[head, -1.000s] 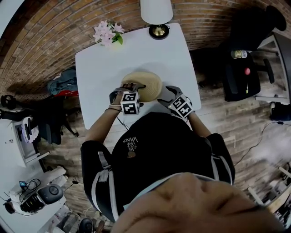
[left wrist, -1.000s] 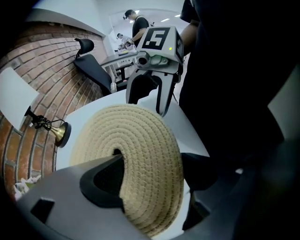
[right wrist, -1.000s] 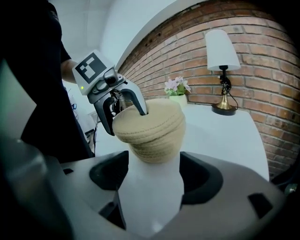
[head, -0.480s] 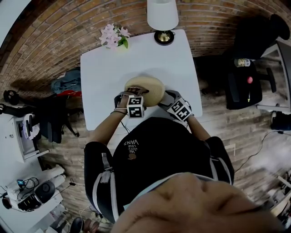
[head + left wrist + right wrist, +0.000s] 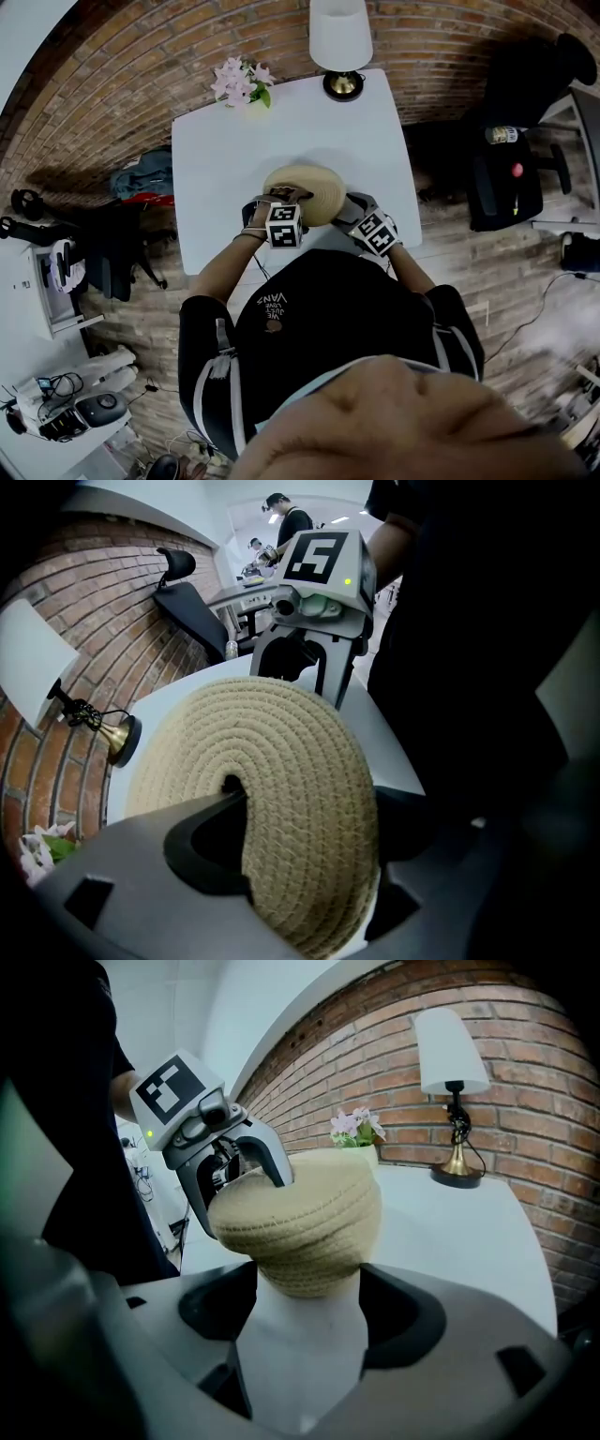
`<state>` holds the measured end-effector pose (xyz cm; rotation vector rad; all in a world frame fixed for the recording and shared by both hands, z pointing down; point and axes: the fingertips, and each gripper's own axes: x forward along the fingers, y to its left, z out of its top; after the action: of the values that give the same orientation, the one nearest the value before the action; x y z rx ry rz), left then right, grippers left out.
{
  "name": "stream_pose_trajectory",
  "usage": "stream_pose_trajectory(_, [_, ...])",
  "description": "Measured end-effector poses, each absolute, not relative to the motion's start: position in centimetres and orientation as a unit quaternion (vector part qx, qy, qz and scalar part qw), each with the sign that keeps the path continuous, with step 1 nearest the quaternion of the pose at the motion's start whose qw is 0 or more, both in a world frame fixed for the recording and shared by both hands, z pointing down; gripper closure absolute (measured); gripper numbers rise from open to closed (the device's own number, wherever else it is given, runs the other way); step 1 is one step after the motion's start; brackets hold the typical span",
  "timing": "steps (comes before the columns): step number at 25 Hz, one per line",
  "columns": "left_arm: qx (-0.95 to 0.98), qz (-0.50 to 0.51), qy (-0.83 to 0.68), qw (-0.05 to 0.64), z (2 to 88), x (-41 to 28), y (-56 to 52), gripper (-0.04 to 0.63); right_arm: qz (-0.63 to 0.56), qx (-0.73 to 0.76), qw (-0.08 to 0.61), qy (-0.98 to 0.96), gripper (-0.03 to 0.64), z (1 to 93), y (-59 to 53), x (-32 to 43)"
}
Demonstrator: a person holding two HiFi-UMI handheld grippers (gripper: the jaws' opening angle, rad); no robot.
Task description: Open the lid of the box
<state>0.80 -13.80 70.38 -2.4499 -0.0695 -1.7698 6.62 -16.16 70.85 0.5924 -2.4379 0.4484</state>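
Round woven box [image 5: 305,187] is standing upright near the table's [image 5: 281,122] front edge, axis vertical. Lid [image 5: 300,1194] is sitting skewed, overhanging toward the left gripper [image 5: 281,195], which is clamping its rim, one jaw on top. Right gripper [image 5: 305,1288] is set wide, gripping the box's lower wall. White table is backing onto a brick wall [image 5: 141,47], with lamp [image 5: 342,37] and flowers [image 5: 239,80] at the far edge. Box interior isn't showing.

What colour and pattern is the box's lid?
Beige, woven rope coiled in a spiral; the lid shows best in the left gripper view.
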Motion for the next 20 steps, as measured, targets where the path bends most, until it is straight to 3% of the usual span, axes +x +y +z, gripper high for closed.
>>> stream_pose_trajectory(20, [-0.891,-0.454,0.018,0.002,66.0,1.0,-14.6,0.222,0.202,0.269,0.308,-0.89,0.304,71.0,-16.0,6.8])
